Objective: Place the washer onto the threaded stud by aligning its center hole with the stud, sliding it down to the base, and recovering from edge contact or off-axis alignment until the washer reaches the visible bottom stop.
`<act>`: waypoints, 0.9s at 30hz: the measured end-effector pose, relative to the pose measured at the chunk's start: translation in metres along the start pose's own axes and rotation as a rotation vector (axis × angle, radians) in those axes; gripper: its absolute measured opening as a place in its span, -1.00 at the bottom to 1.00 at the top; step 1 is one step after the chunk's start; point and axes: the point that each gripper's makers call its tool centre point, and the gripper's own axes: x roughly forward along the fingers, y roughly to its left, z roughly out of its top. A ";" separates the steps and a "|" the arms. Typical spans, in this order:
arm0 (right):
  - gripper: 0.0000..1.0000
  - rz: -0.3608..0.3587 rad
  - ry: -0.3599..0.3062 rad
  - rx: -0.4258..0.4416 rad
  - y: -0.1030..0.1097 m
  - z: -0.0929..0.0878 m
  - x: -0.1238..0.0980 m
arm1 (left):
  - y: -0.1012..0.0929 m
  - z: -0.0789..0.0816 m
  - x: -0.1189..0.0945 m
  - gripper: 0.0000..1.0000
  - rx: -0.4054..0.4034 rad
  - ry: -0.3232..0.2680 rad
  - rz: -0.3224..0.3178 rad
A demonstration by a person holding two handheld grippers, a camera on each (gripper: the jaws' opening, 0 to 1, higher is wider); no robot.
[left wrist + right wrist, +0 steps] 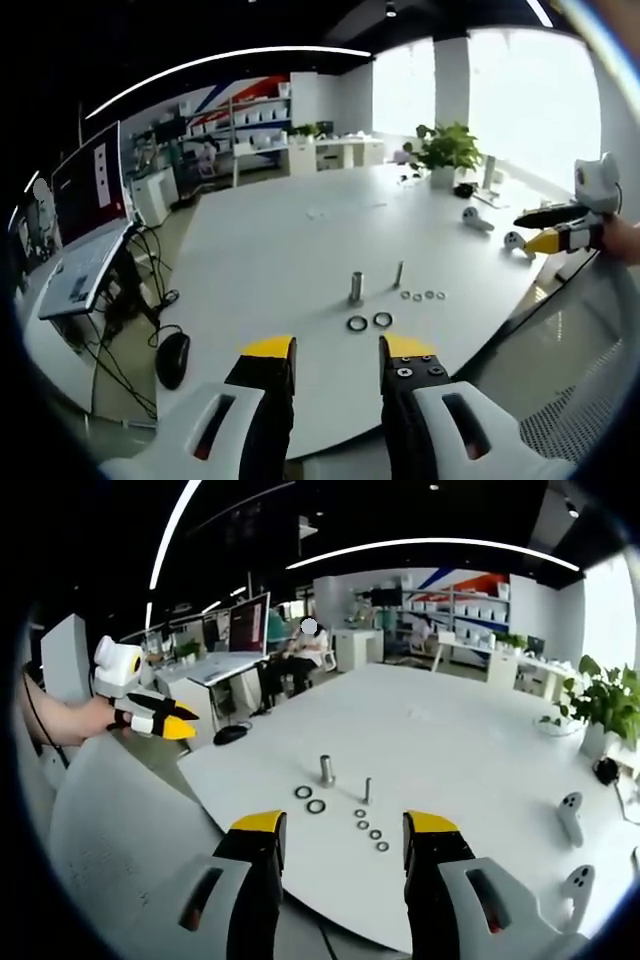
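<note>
On the white table [270,250] stand two upright studs, a thick one [355,288] and a thin one [399,273]. Two large dark washers [370,321] lie flat in front of them, and several small washers [422,295] lie in a row beside the thin stud. The right gripper view has the thick stud [327,770], thin stud [368,790], large washers [309,799] and small washers [368,832]. My left gripper [337,350] is open and holds nothing, well short of the parts. My right gripper [344,827] is open too, also held back from the table [450,740].
Each gripper appears in the other's view, held by a hand off the table's edge: right gripper [558,233], left gripper [160,720]. Two white controllers [572,820] and a potted plant [445,152] sit on the far side. A laptop [85,215] stands on a side desk.
</note>
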 end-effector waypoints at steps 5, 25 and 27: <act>-0.02 -0.003 -0.005 0.003 -0.002 0.001 0.000 | 0.002 -0.002 0.000 -0.38 -0.010 0.015 0.011; -0.02 -0.008 0.000 0.006 -0.003 0.000 -0.001 | 0.002 -0.025 0.018 -0.33 0.066 0.241 -0.008; -0.02 -0.008 -0.003 0.005 -0.003 0.001 -0.001 | 0.001 -0.022 0.024 -0.32 0.083 0.248 -0.025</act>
